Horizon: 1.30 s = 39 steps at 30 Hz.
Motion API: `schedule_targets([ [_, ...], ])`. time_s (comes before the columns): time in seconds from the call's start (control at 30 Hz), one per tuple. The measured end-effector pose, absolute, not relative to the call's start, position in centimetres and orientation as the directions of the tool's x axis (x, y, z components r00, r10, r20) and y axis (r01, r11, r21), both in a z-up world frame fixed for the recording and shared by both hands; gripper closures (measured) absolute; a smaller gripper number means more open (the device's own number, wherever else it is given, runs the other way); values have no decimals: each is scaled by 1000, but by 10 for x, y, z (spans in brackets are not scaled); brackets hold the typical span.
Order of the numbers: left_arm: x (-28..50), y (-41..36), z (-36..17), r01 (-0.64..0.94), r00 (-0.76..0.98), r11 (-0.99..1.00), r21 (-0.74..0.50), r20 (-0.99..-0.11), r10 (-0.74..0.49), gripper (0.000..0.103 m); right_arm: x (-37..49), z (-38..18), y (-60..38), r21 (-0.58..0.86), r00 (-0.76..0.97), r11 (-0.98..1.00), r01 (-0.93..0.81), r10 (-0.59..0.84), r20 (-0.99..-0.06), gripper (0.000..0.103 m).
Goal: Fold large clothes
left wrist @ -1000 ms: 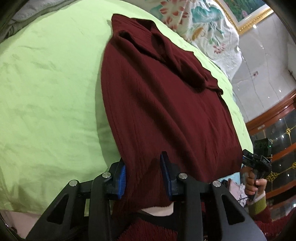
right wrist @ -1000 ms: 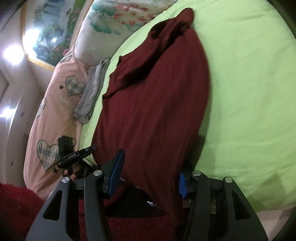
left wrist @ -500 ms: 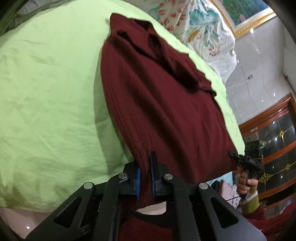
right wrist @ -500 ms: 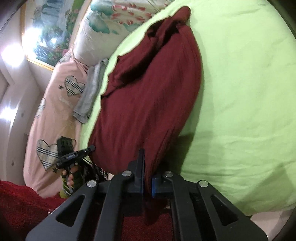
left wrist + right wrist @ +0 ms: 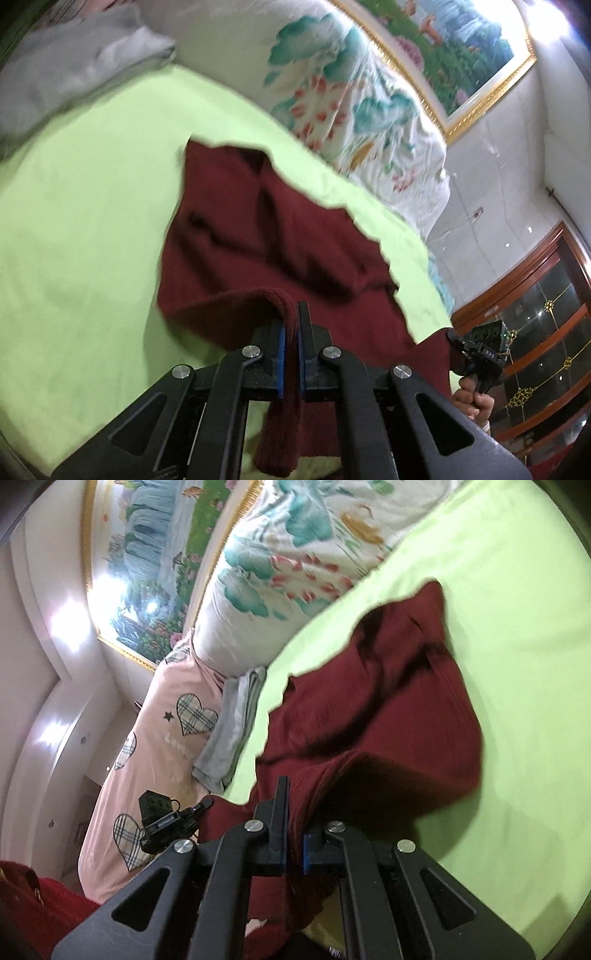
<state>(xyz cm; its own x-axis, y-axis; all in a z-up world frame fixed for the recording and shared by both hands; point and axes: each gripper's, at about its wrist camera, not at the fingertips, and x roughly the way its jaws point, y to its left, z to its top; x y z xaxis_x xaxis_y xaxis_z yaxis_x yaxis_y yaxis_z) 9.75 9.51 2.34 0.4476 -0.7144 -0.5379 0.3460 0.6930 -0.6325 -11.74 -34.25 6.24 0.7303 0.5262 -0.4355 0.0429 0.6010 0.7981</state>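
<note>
Left wrist view: the left gripper (image 5: 290,332) is clamped tight on the near hem of the dark red sweater (image 5: 266,236), the ribbed edge pinched between its blue pads with a tail of knit hanging below. The rest of the sweater lies ahead of the gripper on the green bed sheet (image 5: 81,221), its long axis running away from the hem toward the collar end near the floral quilt (image 5: 351,103). The right gripper (image 5: 476,354) shows at the lower right of this view, at the other hem corner, with a hand (image 5: 474,400) under it.

In the right wrist view the right gripper (image 5: 293,827) is likewise closed on sweater fabric, the cloth rising in a hump just beyond its jaws, and the left gripper (image 5: 173,819) sits off to the left at the matching corner. Each hand holds one corner of the same edge, so neither is nearer to the far end; the fold turns on carrying this hem forward along the long axis toward the collar.

Against the earlier frames, both pairs of jaws stood wide around the hem a second ago and have since shut on it. The hem, which then lay flat at the bed's edge, is now raised off the sheet and carried part way over the body of the sweater, which looks shorter from both cameras. The pictures are blurred with motion.
</note>
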Motion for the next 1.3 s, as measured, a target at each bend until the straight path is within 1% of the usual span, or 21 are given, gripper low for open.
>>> schedule_targets([
  [0.13, 133, 80, 44, 366, 490, 713, -597, -528, -694, 100, -73, 76, -357, 786, 751, 616, 40, 500, -430, 98],
  [0.2, 155, 75, 50, 357, 511, 717, -598, -518, -686, 100, -51, 78, -367, 784, 759, 618, 63, 480, -440, 98],
  [0.3, 192, 69, 49, 307, 537, 724, -618, -515, -668, 100, -11, 73, -387, 777, 766, 613, 139, 430, -477, 98],
  [0.47, 263, 62, 20, 177, 575, 765, -620, -566, -591, 100, 47, 41, -415, 745, 743, 609, 273, 359, -565, 98],
  [0.57, 298, 55, -10, 112, 560, 803, -585, -630, -537, 100, 73, 10, -428, 723, 702, 592, 355, 342, -625, 98],
  [0.67, 319, 51, -42, 62, 521, 819, -571, -681, -514, 100, 86, -18, -437, 700, 662, 580, 417, 334, -671, 95],
  [0.77, 325, 51, -59, 49, 504, 819, -572, -693, -515, 100, 87, -27, -442, 706, 665, 572, 418, 337, -666, 94],
  [0.9, 323, 54, -61, 53, 494, 810, -584, -689, -530, 96, 86, -26, -445, 721, 673, 556, 414, 347, -654, 93],
  [0.97, 314, 59, -53, 55, 491, 806, -589, -687, -536, 94, 82, -18, -443, 721, 678, 556, 414, 341, -652, 89],
  [1.0, 308, 60, -46, 56, 494, 809, -586, -687, -532, 90, 80, -12, -442, 719, 683, 559, 413, 331, -650, 80],
  [1.03, 296, 62, -38, 61, 498, 807, -587, -683, -534, 90, 72, -2, -441, 716, 701, 568, 406, 310, -643, 65],
  [1.1, 268, 57, -27, 100, 490, 783, -614, -654, -576, 88, 60, 17, -431, 717, 741, 593, 367, 280, -611, 50],
  [1.2, 235, 25, -22, 208, 429, 765, -609, -646, -632, 86, 50, 37, -398, 712, 772, 653, 259, 304, -559, 49],
  [1.23, 230, 12, -23, 238, 403, 760, -605, -650, -644, 85, 51, 38, -388, 705, 763, 669, 235, 322, -560, 49],
  [1.3, 229, -10, -26, 280, 364, 749, -600, -656, -662, 84, 61, 34, -355, 658, 707, 731, 183, 367, -605, 49],
])
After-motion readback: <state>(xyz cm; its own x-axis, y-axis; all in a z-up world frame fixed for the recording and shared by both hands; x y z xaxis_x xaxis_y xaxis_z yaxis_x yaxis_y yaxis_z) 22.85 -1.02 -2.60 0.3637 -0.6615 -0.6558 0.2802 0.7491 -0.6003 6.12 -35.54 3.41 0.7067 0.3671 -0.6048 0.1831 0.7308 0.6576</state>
